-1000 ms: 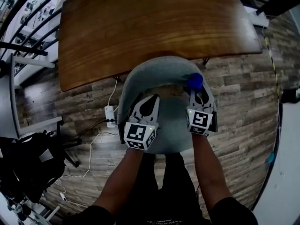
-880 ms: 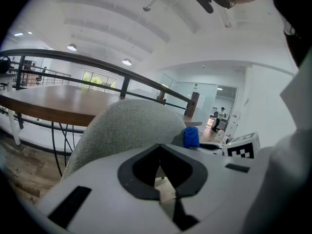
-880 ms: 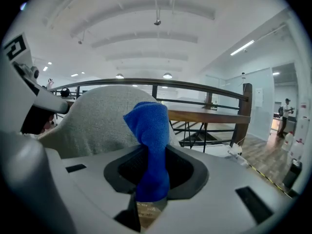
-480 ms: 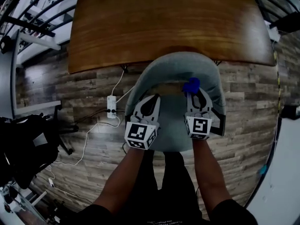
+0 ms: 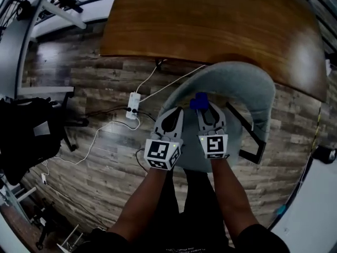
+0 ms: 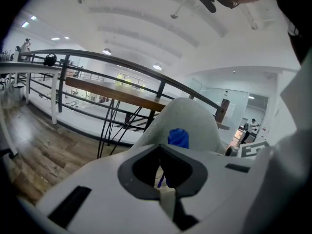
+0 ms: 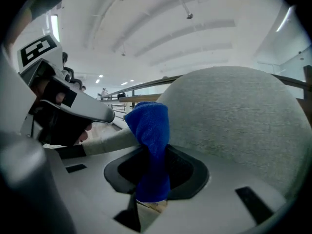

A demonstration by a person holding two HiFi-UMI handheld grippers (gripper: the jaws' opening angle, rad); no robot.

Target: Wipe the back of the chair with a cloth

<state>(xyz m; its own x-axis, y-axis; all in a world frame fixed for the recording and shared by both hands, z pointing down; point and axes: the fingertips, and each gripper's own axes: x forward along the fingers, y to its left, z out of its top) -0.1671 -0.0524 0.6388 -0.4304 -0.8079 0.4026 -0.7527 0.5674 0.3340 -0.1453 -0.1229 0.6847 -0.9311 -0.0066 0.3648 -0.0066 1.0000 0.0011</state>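
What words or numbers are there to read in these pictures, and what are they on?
No word or number can be read here.
Left cube, on the left tongs: black-and-white squares, a pattern, not letters.
Right cube, on the right tongs: the same kind of pattern.
Pale print on the person's dark clothing: too small and blurred to read.
Blue cloth: no label shows.

All three views bend strongly at the edges, with dark corners. The head view is evenly lit; a soft sheen lies on the wooden surface (image 5: 210,25) at top. Both gripper views are bright under ceiling lights (image 6: 107,51), their near foreground blurred.
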